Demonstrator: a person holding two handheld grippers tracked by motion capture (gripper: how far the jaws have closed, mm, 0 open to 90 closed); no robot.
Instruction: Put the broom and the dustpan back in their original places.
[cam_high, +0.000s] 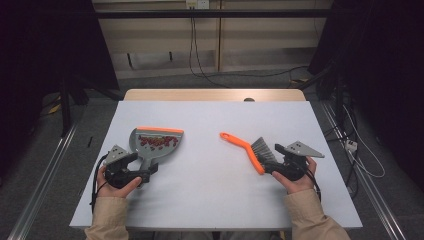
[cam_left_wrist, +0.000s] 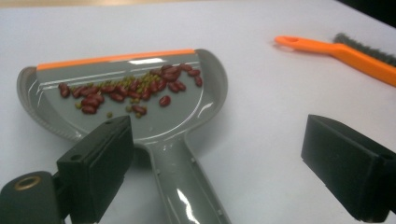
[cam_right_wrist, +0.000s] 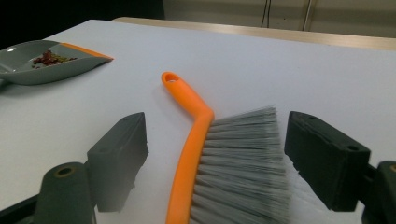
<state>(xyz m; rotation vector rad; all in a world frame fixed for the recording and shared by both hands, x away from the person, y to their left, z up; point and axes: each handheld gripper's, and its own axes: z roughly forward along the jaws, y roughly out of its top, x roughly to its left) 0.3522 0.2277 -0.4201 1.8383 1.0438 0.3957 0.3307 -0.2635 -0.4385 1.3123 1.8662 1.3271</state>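
My grey plastic dustpan (cam_left_wrist: 187, 116) has a bright orange strip along its front edge. Inside it are little dark red beans (cam_left_wrist: 130, 88) mixed with tiny green ones. My hand brush (cam_right_wrist: 219, 154) has an orange plastic handle and light grey bristles. My fingers (cam_left_wrist: 95, 170) are black, all one colour. The flat counter (cam_high: 215, 190) is plain pale blue-white. My sleeves (cam_high: 107, 220) are tan.

Your high view looks forward and down over the whole table (cam_high: 210, 195). Your left gripper view sits low and close behind the dustpan (cam_left_wrist: 140, 100). Your right gripper view sits close over the brush (cam_right_wrist: 219, 154). All three share both things.
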